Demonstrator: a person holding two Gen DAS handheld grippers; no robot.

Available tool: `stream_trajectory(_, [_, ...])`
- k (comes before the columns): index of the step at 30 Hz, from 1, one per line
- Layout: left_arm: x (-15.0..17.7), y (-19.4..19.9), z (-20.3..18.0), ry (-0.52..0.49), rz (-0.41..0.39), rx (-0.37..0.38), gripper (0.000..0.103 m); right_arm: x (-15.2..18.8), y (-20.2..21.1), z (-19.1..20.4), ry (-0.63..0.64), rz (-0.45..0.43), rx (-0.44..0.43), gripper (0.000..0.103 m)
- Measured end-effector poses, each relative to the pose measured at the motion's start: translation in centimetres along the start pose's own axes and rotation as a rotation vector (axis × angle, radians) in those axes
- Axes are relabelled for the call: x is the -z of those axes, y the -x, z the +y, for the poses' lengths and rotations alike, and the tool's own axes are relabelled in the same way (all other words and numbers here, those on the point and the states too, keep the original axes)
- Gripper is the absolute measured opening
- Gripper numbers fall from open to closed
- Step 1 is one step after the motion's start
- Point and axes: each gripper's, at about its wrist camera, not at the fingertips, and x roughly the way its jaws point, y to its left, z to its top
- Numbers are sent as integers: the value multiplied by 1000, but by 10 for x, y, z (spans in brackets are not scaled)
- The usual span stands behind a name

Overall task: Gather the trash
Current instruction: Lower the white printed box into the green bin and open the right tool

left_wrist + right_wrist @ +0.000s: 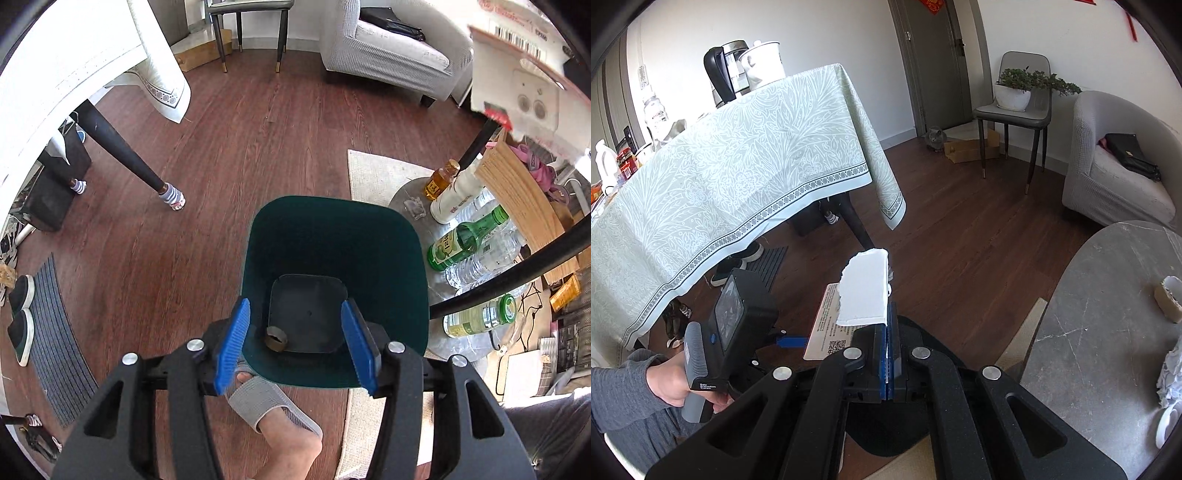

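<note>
— What are the left tongs (pixel 295 347) doing?
— They are hanging wide apart, gripping nothing, above the green bin (pixel 334 291) standing on the floor; a tape roll (pixel 276 338) is lying at its bottom, near the close wall; a slippered foot (pixel 273 410) is showing just beside the bin.
— And the right tongs (pixel 889 332)?
— They are clamping a torn white foam piece (pixel 866 291) upright, pads together on its lower edge, out over the floor; beyond it a printed card (pixel 827 328) is showing.
— Farther off?
— Bottles (pixel 465 236) are lying beside the bin; to the right, a cardboard scrap (pixel 1169 299) is resting on the grey worktop (pixel 1108 332); a clothed table (pixel 738 166) is standing behind.
</note>
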Motion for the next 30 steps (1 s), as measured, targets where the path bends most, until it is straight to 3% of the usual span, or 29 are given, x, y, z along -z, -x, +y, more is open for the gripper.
stream_trajectory(18, [-15,66,26,72,-218,52,39,24,-87,21,-5,233,44,0])
stream_trajectory(30, [-35,104,17,91,-318,74,28,46,-132,25,-9,334,63,0])
